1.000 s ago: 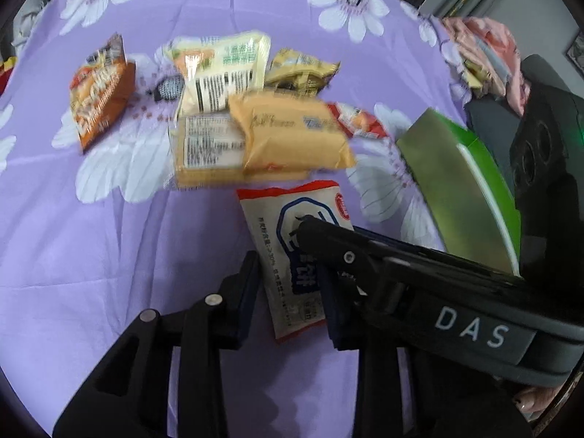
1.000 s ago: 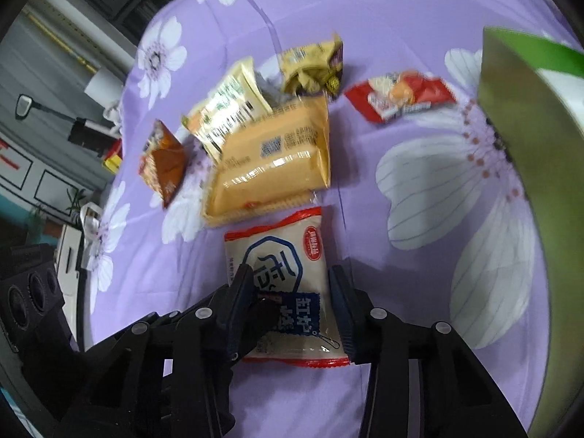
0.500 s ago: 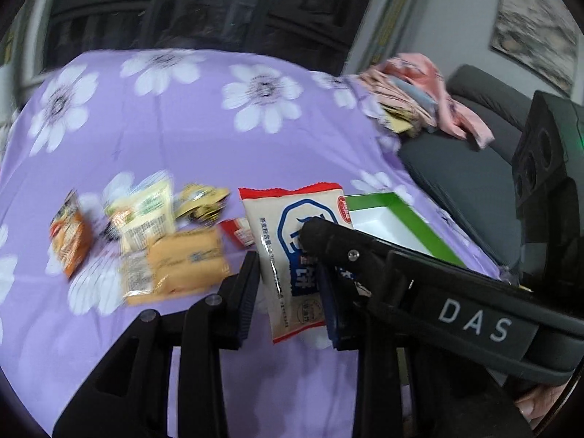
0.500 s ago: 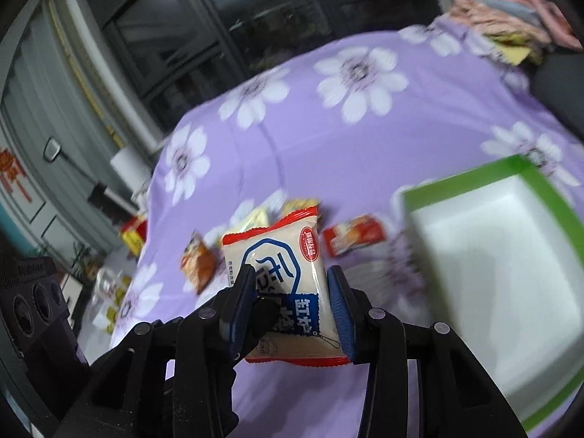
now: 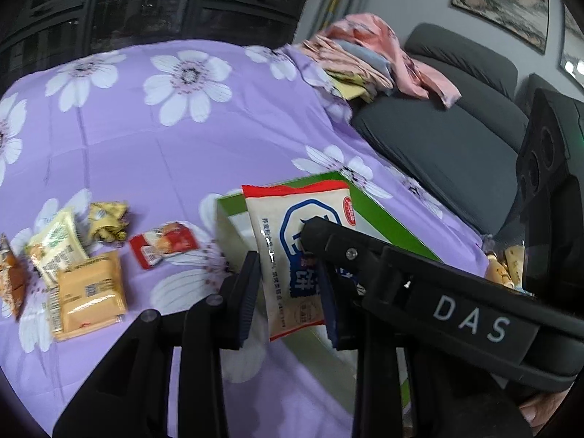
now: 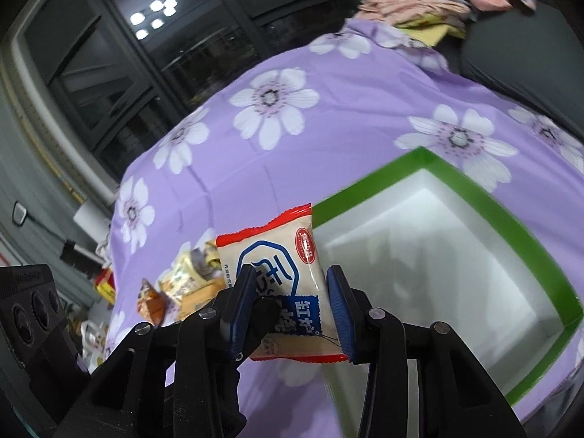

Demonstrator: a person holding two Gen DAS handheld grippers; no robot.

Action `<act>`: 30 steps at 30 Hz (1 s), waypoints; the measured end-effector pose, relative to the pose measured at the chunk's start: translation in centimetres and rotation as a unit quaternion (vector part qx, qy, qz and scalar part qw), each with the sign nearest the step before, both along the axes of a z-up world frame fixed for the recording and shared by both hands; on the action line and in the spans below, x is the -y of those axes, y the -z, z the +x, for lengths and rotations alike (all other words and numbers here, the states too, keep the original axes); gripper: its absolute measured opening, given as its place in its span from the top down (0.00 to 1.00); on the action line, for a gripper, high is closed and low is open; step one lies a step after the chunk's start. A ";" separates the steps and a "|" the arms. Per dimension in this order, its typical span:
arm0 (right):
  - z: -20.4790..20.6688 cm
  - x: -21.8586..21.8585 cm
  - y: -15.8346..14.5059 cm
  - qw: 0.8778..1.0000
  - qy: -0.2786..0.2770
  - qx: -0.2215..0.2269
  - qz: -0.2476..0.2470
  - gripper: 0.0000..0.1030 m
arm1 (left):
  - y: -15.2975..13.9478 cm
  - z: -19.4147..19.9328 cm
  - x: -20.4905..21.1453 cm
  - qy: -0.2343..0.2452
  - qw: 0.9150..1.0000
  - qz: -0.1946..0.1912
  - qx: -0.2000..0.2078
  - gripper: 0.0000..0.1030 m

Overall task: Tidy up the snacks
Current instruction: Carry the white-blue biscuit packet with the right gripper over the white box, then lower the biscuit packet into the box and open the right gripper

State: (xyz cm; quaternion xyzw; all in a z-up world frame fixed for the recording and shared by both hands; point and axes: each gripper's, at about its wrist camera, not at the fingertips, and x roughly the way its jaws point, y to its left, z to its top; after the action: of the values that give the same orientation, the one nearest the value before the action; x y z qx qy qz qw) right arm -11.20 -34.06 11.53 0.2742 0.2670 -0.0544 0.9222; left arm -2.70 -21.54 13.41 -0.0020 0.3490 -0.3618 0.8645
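A white snack packet with red ends and blue print (image 5: 292, 255) (image 6: 288, 284) hangs in the air between both pairs of fingers. My left gripper (image 5: 288, 292) and my right gripper (image 6: 288, 310) are both shut on it. It hangs at the near left corner of a white box with a green rim (image 6: 511, 215) (image 5: 376, 215), whose inside looks bare. Several other packets lie on the purple flowered cloth to the left: a tan one (image 5: 89, 292), a red one (image 5: 164, 242), a yellow crumpled one (image 5: 107, 221).
The cloth (image 5: 164, 138) covers a table or bed. A dark grey sofa (image 5: 456, 138) with folded pink and yellow clothes (image 5: 368, 62) stands at the right. Dark windows (image 6: 182, 36) are behind. A black device (image 6: 33, 310) sits at the lower left of the right wrist view.
Both grippers have lifted the white packet off the cloth and carried it to the right, from beside the pile of packets to the edge of the green-rimmed box.
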 end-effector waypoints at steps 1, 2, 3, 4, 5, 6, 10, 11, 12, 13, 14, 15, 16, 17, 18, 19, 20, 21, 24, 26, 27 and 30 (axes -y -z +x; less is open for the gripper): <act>-0.2 0.5 0.1 1.000 0.006 -0.004 0.001 0.58 | 0.2 -0.1 0.3 0.005 1.000 0.002 -0.004 0.72; -0.3 1.0 0.3 1.000 0.012 -0.010 0.002 0.58 | 0.4 0.1 1.1 0.014 1.000 0.007 -0.013 0.72; -0.5 1.7 0.6 1.000 0.019 -0.017 0.008 0.58 | 0.6 0.1 1.6 0.018 1.000 0.011 -0.017 0.72; -0.5 2.3 0.9 0.999 0.024 -0.022 0.016 0.58 | 0.8 0.2 2.1 0.024 0.999 0.018 -0.023 0.72; -0.5 2.8 1.3 0.999 0.027 -0.026 0.023 0.58 | 1.0 0.3 2.9 0.029 0.999 0.028 -0.031 0.72; -0.4 3.6 1.7 0.998 0.030 -0.034 0.035 0.58 | 1.3 0.4 3.5 0.032 0.998 0.039 -0.038 0.72; -0.3 5.2 3.0 0.996 0.037 -0.052 0.060 0.57 | 2.1 0.4 5.1 0.039 0.996 0.060 -0.048 0.72; -0.3 5.5 3.2 0.996 0.040 -0.057 0.062 0.57 | 2.4 0.5 5.6 0.041 0.996 0.066 -0.054 0.72; -0.2 5.8 3.6 0.995 0.043 -0.063 0.066 0.57 | 2.6 0.6 5.9 0.042 0.995 0.073 -0.059 0.72; -0.1 6.2 4.0 0.994 0.045 -0.069 0.072 0.57 | 2.9 0.6 6.4 0.043 0.994 0.081 -0.062 0.72; 0.0 6.4 4.2 0.993 0.045 -0.071 0.077 0.57 | 3.1 0.5 6.6 0.044 0.993 0.086 -0.061 0.72; 0.1 6.8 4.6 0.993 0.044 -0.075 0.083 0.57 | 3.2 0.5 6.8 0.045 0.993 0.091 -0.062 0.72; 0.1 7.0 4.9 0.992 0.045 -0.079 0.086 0.57 | 3.5 0.5 7.1 0.046 0.992 0.097 -0.066 0.72; 0.1 7.1 5.1 0.991 0.047 -0.085 0.087 0.57 | 3.7 0.5 7.3 0.046 0.991 0.101 -0.070 0.72; 0.2 7.2 5.4 0.991 0.050 -0.091 0.088 0.57 | 3.8 0.5 7.4 0.046 0.991 0.104 -0.072 0.72; 0.3 7.3 5.5 0.990 0.052 -0.095 0.087 0.57 | 4.1 0.5 7.6 0.045 0.990 0.107 -0.074 0.72; 0.3 7.3 5.7 0.990 0.053 -0.099 0.087 0.57 | 4.2 0.6 7.7 0.045 0.990 0.109 -0.077 0.72; 0.3 7.4 5.9 0.989 0.054 -0.104 0.089 0.57 | 4.3 0.6 7.8 0.044 0.990 0.111 -0.080 0.72; 0.5 7.7 6.5 0.988 0.047 -0.109 0.101 0.57 | 4.8 0.9 7.8 0.043 0.987 0.125 -0.093 0.71; 0.9 7.7 7.0 0.987 0.037 -0.113 0.110 0.57 | 5.0 1.2 7.5 0.037 0.986 0.127 -0.102 0.72; 1.1 7.7 7.3 0.986 0.033 -0.116 0.114 0.57 | 5.0 1.2 7.4 0.036 0.986 0.128 -0.101 0.72; 1.6 7.3 7.4 0.986 0.031 -0.123 0.107 0.57 | 5.0 0.9 7.4 0.034 0.985 0.141 -0.092 0.71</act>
State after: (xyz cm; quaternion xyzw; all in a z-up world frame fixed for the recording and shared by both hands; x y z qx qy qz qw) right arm -9.57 -41.32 4.13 0.3708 0.3744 -0.0878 0.8454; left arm -1.78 -28.93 8.42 0.0986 0.4742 -0.3368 0.8074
